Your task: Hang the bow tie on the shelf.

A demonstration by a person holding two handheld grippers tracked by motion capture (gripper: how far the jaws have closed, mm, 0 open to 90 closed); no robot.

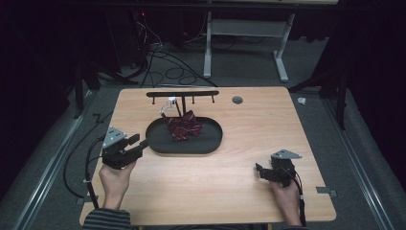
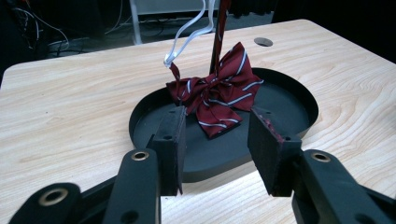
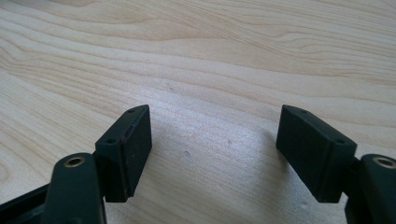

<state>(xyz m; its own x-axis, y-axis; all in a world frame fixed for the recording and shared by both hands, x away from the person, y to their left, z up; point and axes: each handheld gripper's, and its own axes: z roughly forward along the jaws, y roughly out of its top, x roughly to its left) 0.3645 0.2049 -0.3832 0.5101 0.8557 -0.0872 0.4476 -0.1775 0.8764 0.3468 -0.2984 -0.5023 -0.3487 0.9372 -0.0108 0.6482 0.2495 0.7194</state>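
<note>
Burgundy satin with thin silver stripes: that's the bow tie, crumpled in the middle of the matte black oval tray, leaning against the thin post of a black rack whose bar crosses above the tray's far edge. A white strap loop rises from the bow tie, plain in the left gripper view. Pale wood-grain table, with 1 round grey grommet near its far edge. Left gripper sits at the tray's left rim, jaws apart, nothing between its 2 flat pads. Right gripper is well apart at the near right, jaws wide over bare wood. No readable writing anywhere.
</note>
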